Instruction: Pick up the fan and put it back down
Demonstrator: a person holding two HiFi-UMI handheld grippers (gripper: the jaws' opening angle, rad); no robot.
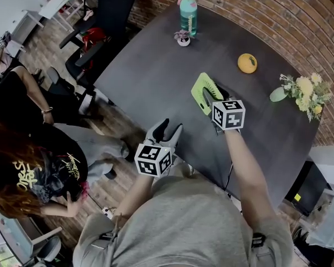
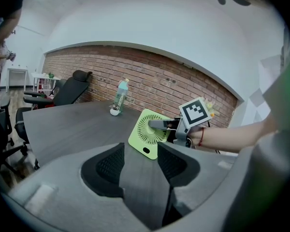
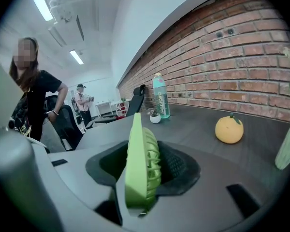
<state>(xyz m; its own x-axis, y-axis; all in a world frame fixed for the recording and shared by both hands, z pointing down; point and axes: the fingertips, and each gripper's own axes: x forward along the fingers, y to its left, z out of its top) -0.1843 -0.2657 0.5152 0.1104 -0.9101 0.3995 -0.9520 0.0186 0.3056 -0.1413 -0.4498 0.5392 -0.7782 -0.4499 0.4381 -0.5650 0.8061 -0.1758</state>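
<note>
Right gripper (image 1: 214, 95) fingers clamped the fan (image 1: 200, 88) by its faces, left gripper (image 1: 171, 128) fingers stood apart, empty, short of the fan; a slack pinch could drop it onto the counter (image 1: 156, 65).

bottle (image 1: 188, 13) label too small to read, fan (image 1: 199, 88) partly hidden behind right hand-held gripper (image 1: 215, 93)

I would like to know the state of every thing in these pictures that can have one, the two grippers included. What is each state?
right gripper: shut on the light green square desk fan
light green square desk fan: tilted, held edge-on between those jaws
left gripper: open, empty
teal plastic bottle: upright, capped
small white plant pot: upright
</note>
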